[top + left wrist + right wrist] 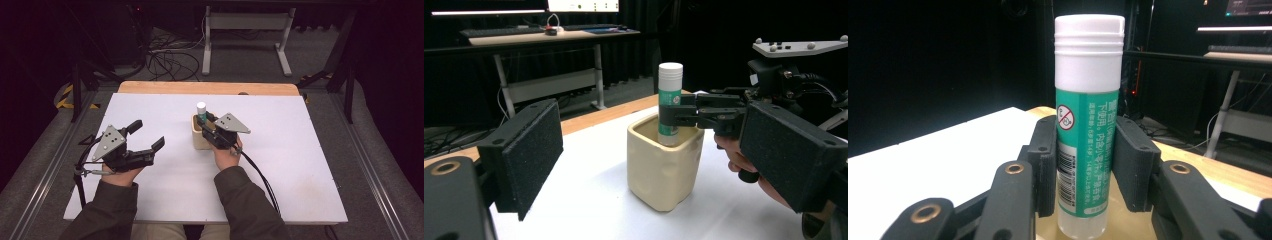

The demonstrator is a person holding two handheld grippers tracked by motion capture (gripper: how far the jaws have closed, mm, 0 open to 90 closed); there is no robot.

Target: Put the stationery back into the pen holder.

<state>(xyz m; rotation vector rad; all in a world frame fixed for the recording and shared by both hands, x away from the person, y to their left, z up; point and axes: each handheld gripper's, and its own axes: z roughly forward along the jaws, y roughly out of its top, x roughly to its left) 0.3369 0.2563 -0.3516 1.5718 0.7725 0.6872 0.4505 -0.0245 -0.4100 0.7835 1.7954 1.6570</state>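
Two black two-jaw grippers are in our hands above a white rectangular table board (150,200) with a strip of pale wood along its far edge. Our right gripper (206,126) is closed on a cylindrical glue stick with a green label and white ribbed cap (1088,125); in the right gripper view its two black pads press the stick's label from either side, and the stick stands upright between them. The stick's clear lower end sits inside the open mouth of a cream-coloured, squarish ceramic cup (663,167), while its cap rises above the cup's rim. In the left gripper view, the right gripper (676,116) reaches in from the right at rim height and clasps the green label just above the rim.

The cup (201,137) stands upright near the middle of the board, somewhat toward the far edge, and our right hand (227,155) is just behind it on our side.

Our left gripper (147,134) is held well apart from the cup, over the left part of the board, with its jaws spread wide and nothing between them. In its own view the two black foam-faced pads (526,155) stand far apart, with the cup and the stick seen between them farther off.
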